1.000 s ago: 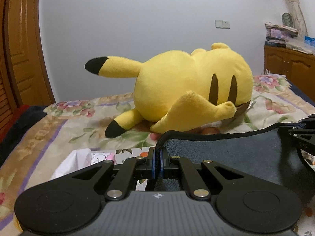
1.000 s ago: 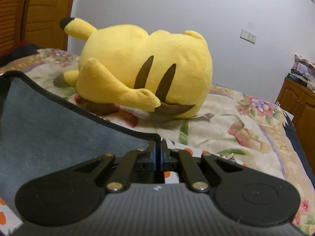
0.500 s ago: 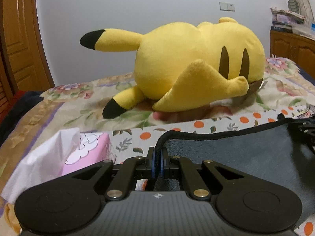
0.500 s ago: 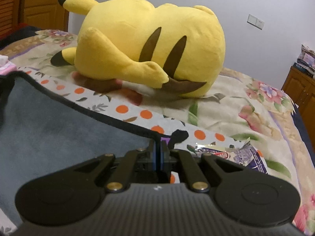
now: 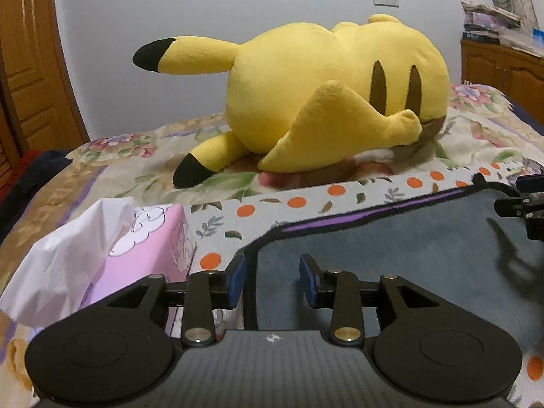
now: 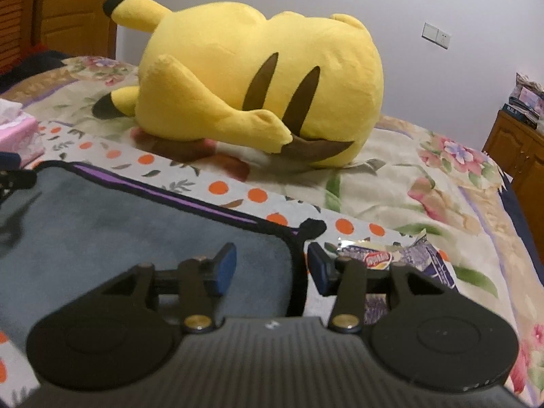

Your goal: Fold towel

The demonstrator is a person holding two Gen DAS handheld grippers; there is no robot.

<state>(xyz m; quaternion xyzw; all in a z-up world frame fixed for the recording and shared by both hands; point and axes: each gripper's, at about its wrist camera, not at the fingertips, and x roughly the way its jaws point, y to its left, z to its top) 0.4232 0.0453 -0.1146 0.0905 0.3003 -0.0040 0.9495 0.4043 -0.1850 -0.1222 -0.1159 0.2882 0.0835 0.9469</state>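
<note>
A grey towel (image 5: 391, 248) with a black hem lies flat on the bed, its folded top layer over a lower layer whose purple strip (image 5: 370, 216) shows at the far edge. My left gripper (image 5: 272, 280) is open over the towel's left far corner, the hem running between its blue pads. My right gripper (image 6: 270, 267) is open over the right far corner of the towel (image 6: 119, 234), the hem between its pads too. The right gripper's tip shows at the right edge of the left wrist view (image 5: 523, 204).
A large yellow plush toy (image 5: 326, 91) lies on the floral bedspread beyond the towel. A pink tissue box (image 5: 112, 251) stands left of the towel. A snack wrapper (image 6: 397, 258) lies right of it. A white cloth with orange dots (image 5: 295, 204) lies under the towel. A wooden cabinet (image 5: 503, 64) is at the right.
Both grippers came down toward the bed with the towel's far edge, then opened and let go of the corners. The towel now lies flat.
</note>
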